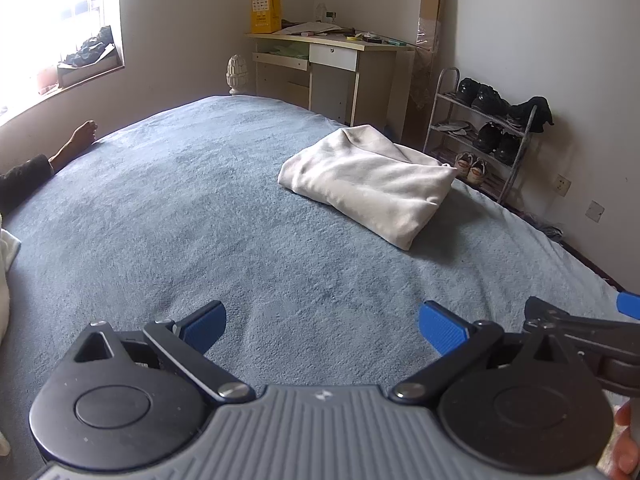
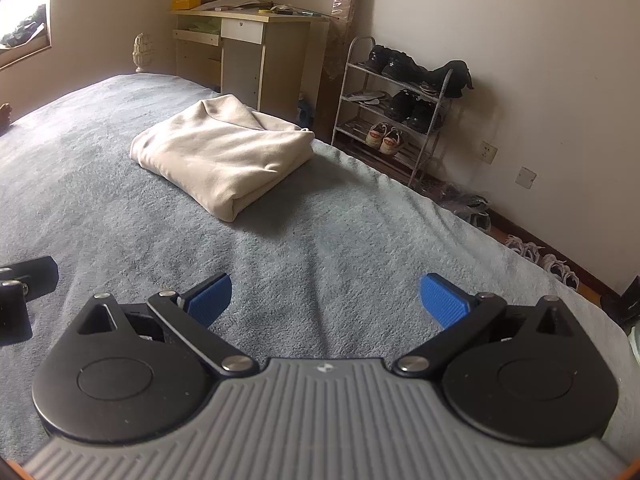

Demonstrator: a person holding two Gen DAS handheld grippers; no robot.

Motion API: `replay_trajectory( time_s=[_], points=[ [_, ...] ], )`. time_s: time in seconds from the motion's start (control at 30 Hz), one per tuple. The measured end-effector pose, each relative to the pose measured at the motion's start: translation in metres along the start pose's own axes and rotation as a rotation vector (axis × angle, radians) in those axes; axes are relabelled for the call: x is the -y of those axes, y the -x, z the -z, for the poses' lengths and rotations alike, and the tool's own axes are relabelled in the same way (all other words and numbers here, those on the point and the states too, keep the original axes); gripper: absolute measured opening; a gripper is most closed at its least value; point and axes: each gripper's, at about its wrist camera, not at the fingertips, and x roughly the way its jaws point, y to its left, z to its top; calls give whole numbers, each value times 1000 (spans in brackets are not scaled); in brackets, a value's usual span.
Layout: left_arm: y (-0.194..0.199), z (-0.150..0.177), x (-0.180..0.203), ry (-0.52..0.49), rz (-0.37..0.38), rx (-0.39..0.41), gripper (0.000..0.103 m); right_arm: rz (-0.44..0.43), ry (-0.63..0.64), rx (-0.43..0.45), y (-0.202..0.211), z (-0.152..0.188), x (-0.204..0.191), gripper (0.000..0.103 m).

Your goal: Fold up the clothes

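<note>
Lying near bed (image 2: 360, 240) rt edge: folded garment (image 2: 224, 152); both hand-held grippers (image 1: 322, 326) (image 2: 325, 298) wide, holding nothing.

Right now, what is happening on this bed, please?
A person holds two tools above a grey-blue fleece blanket on the bed. The left tool and the right tool are both open and hold nothing. A cream folded garment lies ahead of them, apart from both, near the bed's far right edge, so this fold looks finished.

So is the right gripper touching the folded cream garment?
Apart. The right wrist view shows the right gripper open, with bare blue blanket between it and the folded cream garment.
</note>
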Motion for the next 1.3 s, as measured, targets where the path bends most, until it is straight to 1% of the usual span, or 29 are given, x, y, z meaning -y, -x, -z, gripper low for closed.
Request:
replay_trajectory(
  time_s=[0.57,1.3],
  points=[
    [-4,4,4,-11,0,-31,103,-1,-7,-19,-4,2,2,102],
    [-3,5,3,-11,-2,-32,103,6,-3,-24,-6,2,3,102]
  ],
)
